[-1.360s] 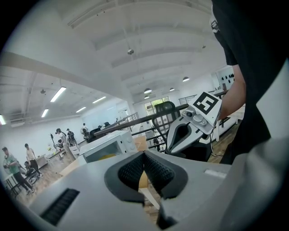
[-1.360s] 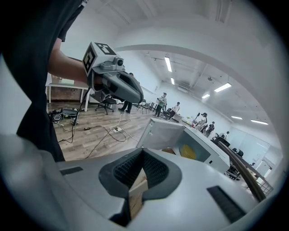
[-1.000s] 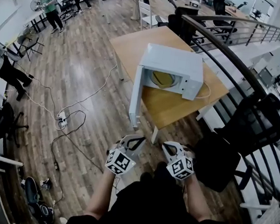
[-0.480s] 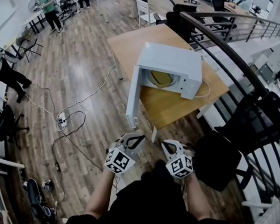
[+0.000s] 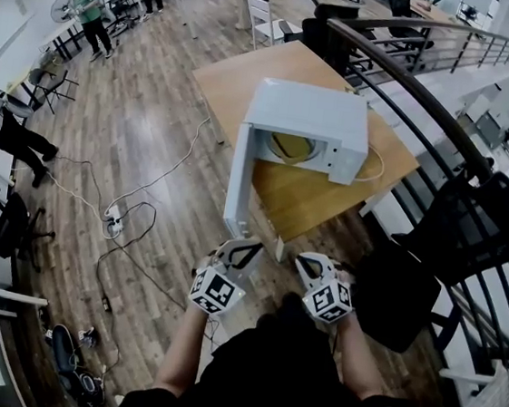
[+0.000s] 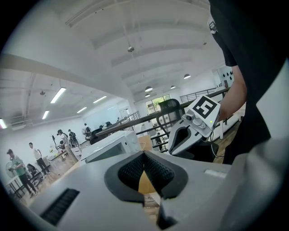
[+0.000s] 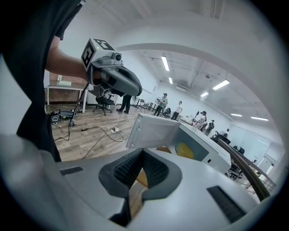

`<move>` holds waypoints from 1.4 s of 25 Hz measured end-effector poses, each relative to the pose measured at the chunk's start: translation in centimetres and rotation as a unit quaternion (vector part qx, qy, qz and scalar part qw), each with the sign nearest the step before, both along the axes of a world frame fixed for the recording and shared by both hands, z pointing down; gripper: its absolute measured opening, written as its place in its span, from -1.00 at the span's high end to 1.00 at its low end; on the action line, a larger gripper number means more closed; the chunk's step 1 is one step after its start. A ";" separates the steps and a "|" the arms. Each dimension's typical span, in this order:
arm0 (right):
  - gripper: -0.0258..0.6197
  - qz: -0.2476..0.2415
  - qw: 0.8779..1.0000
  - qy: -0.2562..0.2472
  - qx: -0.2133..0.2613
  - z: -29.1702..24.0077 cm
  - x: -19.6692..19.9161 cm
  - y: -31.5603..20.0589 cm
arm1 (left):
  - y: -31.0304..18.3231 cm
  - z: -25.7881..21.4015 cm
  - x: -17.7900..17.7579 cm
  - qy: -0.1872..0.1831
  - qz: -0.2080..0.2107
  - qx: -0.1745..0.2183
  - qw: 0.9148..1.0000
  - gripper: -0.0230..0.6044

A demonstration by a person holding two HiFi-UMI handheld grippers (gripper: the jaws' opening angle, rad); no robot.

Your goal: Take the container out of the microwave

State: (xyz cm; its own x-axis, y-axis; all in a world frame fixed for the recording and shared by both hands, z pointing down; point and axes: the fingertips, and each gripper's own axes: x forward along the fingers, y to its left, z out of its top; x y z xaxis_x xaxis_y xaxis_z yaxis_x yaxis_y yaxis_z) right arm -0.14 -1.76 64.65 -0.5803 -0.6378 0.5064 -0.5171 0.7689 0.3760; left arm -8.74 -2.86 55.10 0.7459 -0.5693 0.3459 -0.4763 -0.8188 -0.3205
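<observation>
Ahead, container [image 5: 290, 145]: yellow, inside the open microwave [image 5: 312, 113] on the table [image 5: 315, 196], well apart from the left gripper [image 5: 246, 245] and the right gripper [image 5: 308, 262].
Door [image 5: 238, 182]: swung wide, its lower end nearer the left gripper than the container is.
Left gripper: jaws closed tip to tip, nothing between them.
Right gripper: jaws likewise closed on nothing, facing the microwave.
Hard to see: only 1 yellow patch of the container shows through the opening, so its shape cannot be told.

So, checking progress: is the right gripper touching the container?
Apart. The head view shows the right gripper down by the person's body, a clear gap from the container inside the microwave.
</observation>
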 end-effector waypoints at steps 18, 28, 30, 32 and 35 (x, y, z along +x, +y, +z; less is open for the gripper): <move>0.92 -0.048 0.998 -0.028 0.009 -1.7 1.7 -11.2 | -8.9 -2.3 1.0 -0.024 -0.059 0.006 0.998 0.92; 0.92 -0.066 0.997 -0.029 -0.009 0.3 4.1 -13.9 | -11.1 -1.0 1.5 -0.039 -0.088 -0.004 0.995 0.92; 0.92 -0.068 0.997 -0.026 -0.010 0.5 4.7 -14.3 | -11.4 -0.6 2.0 -0.043 -0.088 -0.004 0.995 0.92; 0.92 -0.071 0.997 -0.023 -0.006 0.4 5.1 -14.9 | -12.0 -0.5 2.5 -0.047 -0.086 -0.001 0.995 0.92; 0.92 -0.073 0.997 -0.020 -0.003 0.1 5.4 -15.6 | -12.8 -0.4 3.2 -0.047 -0.080 0.001 0.996 0.92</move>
State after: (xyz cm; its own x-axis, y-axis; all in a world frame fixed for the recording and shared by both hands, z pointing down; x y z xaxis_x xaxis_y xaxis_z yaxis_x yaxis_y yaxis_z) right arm 5.24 -17.36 64.79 -0.6873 -0.5417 0.4839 -0.4133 0.8395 0.3527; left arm -5.55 -15.63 54.69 0.6094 -0.6788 0.4097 -0.5683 -0.7343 -0.3713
